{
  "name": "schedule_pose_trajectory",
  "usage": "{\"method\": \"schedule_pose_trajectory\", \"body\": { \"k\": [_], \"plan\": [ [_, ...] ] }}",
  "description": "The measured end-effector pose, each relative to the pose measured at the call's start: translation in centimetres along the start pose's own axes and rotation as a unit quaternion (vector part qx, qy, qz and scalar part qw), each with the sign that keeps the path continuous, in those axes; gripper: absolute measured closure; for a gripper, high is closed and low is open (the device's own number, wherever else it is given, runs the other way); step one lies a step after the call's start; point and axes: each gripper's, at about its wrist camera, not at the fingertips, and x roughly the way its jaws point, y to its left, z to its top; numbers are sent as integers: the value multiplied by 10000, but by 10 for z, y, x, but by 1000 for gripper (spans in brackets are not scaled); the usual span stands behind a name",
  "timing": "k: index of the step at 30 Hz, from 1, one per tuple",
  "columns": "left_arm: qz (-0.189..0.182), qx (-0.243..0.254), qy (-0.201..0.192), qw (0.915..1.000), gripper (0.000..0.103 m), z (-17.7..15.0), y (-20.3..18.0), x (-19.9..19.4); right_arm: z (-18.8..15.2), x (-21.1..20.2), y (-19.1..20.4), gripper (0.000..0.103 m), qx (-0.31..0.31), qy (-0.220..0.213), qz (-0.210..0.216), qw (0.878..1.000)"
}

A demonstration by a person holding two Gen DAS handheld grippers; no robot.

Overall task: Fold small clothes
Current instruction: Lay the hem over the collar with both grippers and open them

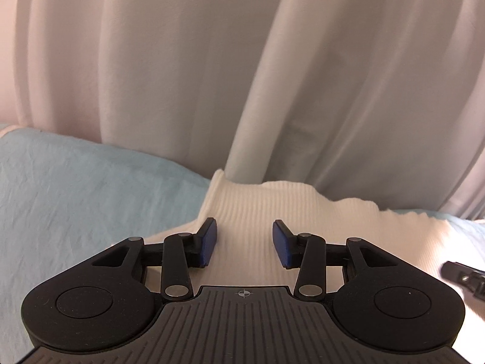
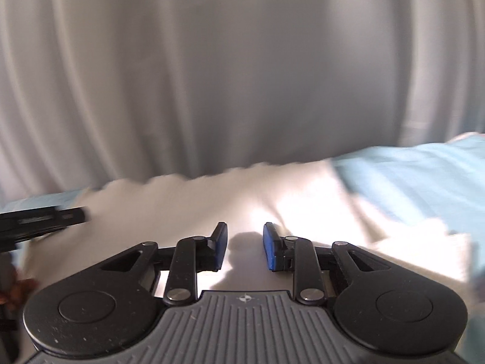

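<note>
A white ribbed garment point(image 1: 257, 209) lies flat on a light blue sheet point(image 1: 75, 188). My left gripper point(image 1: 245, 244) is open just above its ribbed cloth, with nothing between the blue pads. The same garment point(image 2: 212, 200) shows blurred in the right wrist view. My right gripper point(image 2: 245, 245) is open over it, its jaws closer together than the left's, and holds nothing. The right gripper's black tip point(image 1: 463, 276) shows at the right edge of the left wrist view. The left gripper point(image 2: 42, 220) shows at the left edge of the right wrist view.
A pale pleated curtain point(image 1: 212, 60) hangs close behind the far edge of the bed and fills the upper part of both views point(image 2: 242, 75). The light blue sheet point(image 2: 424, 176) stretches out on both sides of the garment.
</note>
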Motion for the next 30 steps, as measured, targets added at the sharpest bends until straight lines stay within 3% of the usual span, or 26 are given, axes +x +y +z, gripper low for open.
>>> {"method": "schedule_pose_trajectory", "body": {
  "k": [1, 4, 6, 7, 8, 11, 14, 15, 16, 20, 25, 27, 30],
  "plan": [
    [0, -8, 8, 10000, 58, 0, 1, 2, -1, -5, -10, 91, 107, -52, -84, 9999],
    [-67, -62, -1, 10000, 58, -1, 5, 0, 2, -8, -37, 91, 306, -158, -560, 9978],
    [-122, -162, 0, 9998, 57, -1, 7, -2, 1, -14, -46, 91, 545, -125, -504, 9972],
    [-122, -185, 10, 9998, 57, -2, 8, -4, 1, -18, -44, 87, 488, -101, -539, 9973],
    [-109, -165, 28, 9998, 57, -3, 8, -7, 1, -24, -41, 75, 450, -72, -604, 9971],
    [-112, 37, 142, 9998, 57, -8, 6, -18, 0, -62, -55, 71, 801, -38, -186, 9966],
    [-88, 273, 113, 9995, 54, -21, 7, -42, -14, -101, -68, 65, 1134, 58, -77, 9935],
    [-38, 322, 73, 9994, 43, -26, 7, -52, -22, -114, -72, 63, 1205, 102, -65, 9926],
    [47, 313, 174, 9993, 40, -30, 9, -61, -28, -121, -73, 61, 1290, 204, -59, 9914],
    [53, -313, 384, 9988, 36, -49, 33, -102, -52, -148, -82, 47, 1612, 523, 340, 9849],
    [-255, -1072, 731, 9912, 39, -67, 54, -128, -70, -147, -80, 50, 1897, 816, 736, 9757],
    [-370, -1153, 841, 9891, 42, -68, 55, -132, -71, -145, -77, 62, 2020, 806, 830, 9725],
    [-437, -1425, 900, 9847, 45, -69, 58, -133, -72, -138, -73, 70, 1996, 890, 842, 9722]
  ]
}}
